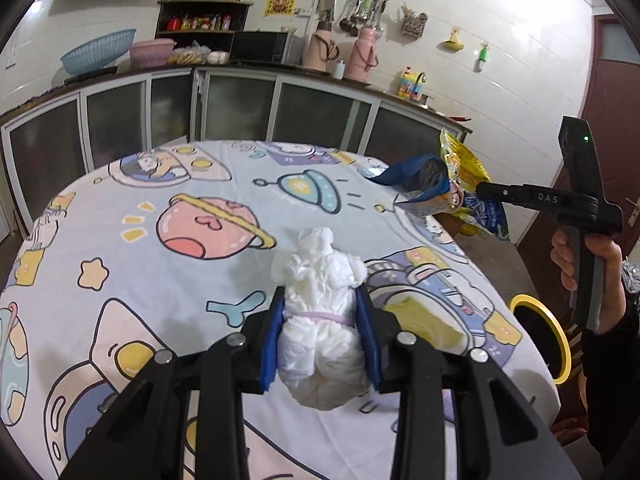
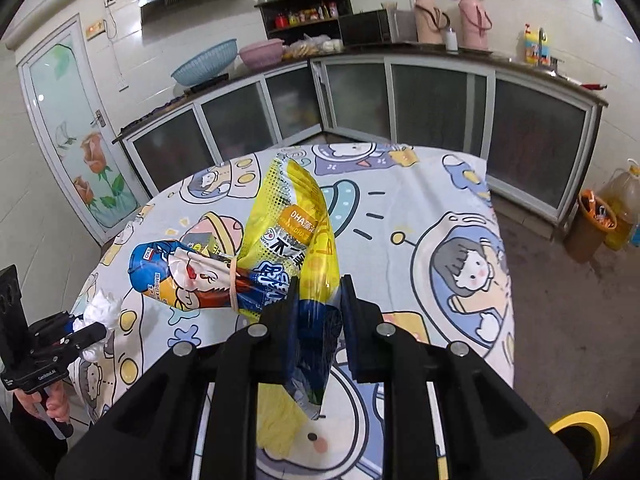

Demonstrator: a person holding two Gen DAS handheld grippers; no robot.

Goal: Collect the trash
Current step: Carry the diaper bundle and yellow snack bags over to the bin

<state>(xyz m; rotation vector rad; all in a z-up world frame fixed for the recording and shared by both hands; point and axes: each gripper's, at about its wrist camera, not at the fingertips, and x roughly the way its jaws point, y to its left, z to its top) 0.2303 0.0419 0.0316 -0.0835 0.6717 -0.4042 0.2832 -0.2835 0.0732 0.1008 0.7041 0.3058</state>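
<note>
Left claw [image 1: 320,320] grips tissue wad [image 1: 320,300]; right claw [image 2: 320,312] pinches snack wrapper [image 2: 296,216], seemingly midair.

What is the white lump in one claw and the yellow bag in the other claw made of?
The white lump looks like soft crumpled tissue paper: matte, with many fine wrinkles, cinched by a thin pink band. The yellow bag looks like glossy printed plastic film: light glints on its creases. A rubber band ties it.

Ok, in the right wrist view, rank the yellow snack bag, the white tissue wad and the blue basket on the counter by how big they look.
1. Yellow snack bag, clamped in the right gripper, by far the largest.
2 and 3. Blue basket and white tissue wad look similar, so no firm ranking; the basket sits much farther away, and the left gripper partly hides the wad.
</note>
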